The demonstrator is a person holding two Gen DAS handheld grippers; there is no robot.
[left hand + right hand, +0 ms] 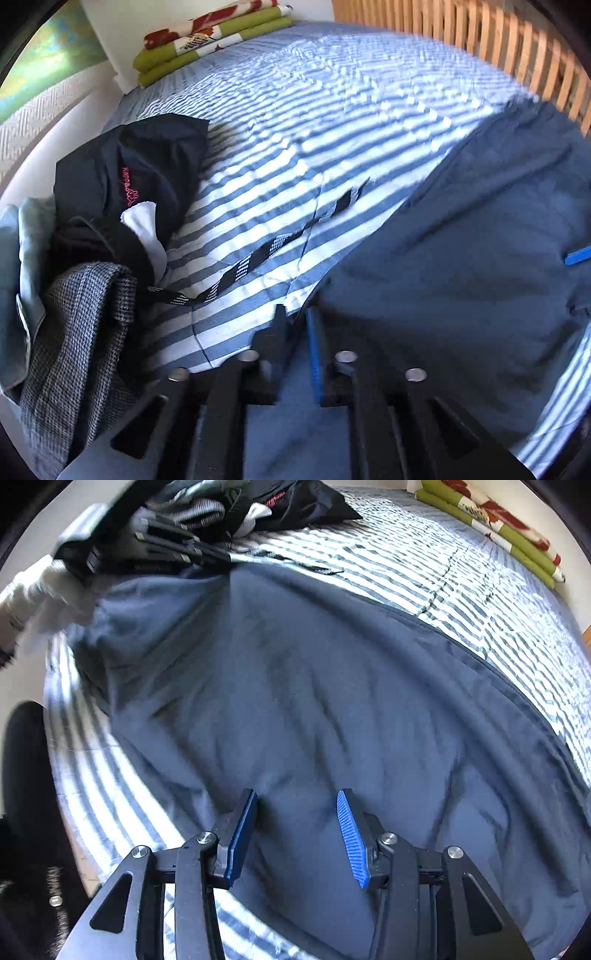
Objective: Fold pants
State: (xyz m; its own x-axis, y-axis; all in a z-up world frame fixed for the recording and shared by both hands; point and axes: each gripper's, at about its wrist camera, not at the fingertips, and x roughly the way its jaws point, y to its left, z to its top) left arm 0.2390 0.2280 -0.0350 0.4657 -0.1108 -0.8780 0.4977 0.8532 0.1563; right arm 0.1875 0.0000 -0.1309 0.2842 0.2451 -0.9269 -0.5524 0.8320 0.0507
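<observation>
Right gripper (297, 812) nearest in its own view, pointing down at the blue pants (295, 686), jaws apart with a clear gap, blue pads (351, 834) not pressing cloth; fabric lies under and between them, contact unclear. Left gripper (295, 321) low in the left wrist view, jaws nearly together over the edge of the pants (461, 258); cloth shows in the narrow gap, but whether the pads actually pinch it I cannot tell, blurred.

Pants spread flat and wrinkled across the near part of the bed (295, 129), reaching toward its near edge, on the blue-and-white striped cover. In the right wrist view the left gripper (207, 559) sits at the far left end of the pants, with a light sleeve (48, 598) behind it.

Just beyond, at the bed's left edge: heap of clothes, grey tweed piece (81, 332), black garment (140, 177) with red lettering, checkered strap (258, 254) trailing over the cover.

Far corner: folded green and red floral bedding (207, 40). Wooden slat rail (480, 48) along the far right side.
</observation>
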